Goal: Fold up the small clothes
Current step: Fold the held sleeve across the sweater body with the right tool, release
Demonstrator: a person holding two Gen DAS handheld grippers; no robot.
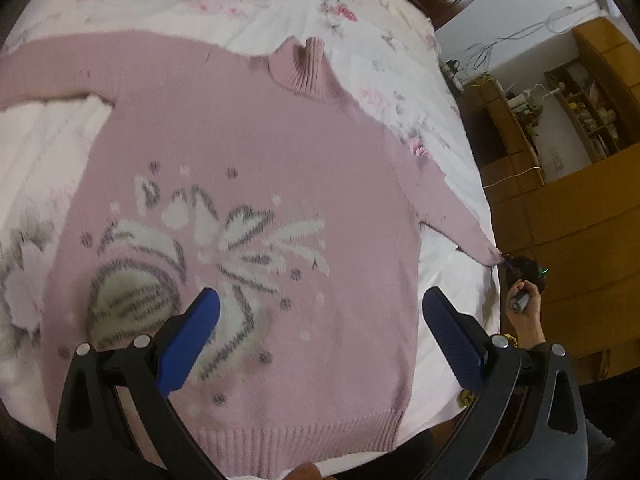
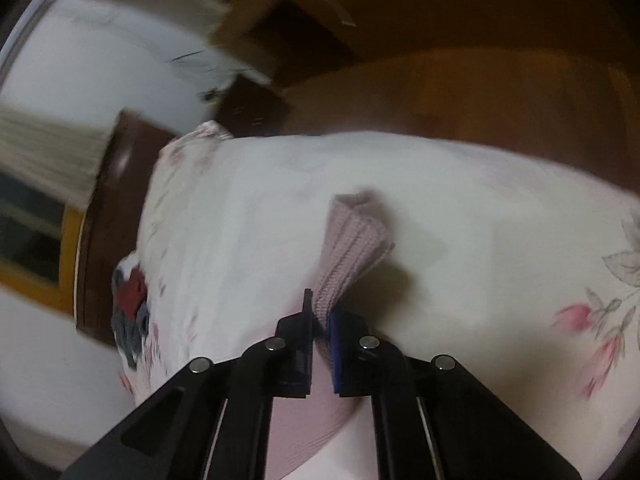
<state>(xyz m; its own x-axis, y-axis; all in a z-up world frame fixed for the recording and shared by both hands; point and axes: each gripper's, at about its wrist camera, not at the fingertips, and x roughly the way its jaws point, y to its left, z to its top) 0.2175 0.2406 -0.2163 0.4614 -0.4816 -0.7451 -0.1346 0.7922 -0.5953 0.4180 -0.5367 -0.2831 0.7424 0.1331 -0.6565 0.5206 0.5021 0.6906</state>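
A pink knit sweater (image 1: 248, 152) lies front-up and spread flat on a floral bedsheet (image 1: 224, 4), its ribbed turtleneck collar (image 1: 306, 68) pointing away and one sleeve (image 1: 52, 68) stretched out to the left. A white-and-grey leaf pattern covers its chest. The left gripper (image 1: 320, 316) hovers above the lower hem, fingers spread wide and empty. The right gripper (image 2: 322, 316) pinches the ribbed cuff (image 2: 352, 240) of the other sleeve at the bed's edge, lifting it off the sheet.
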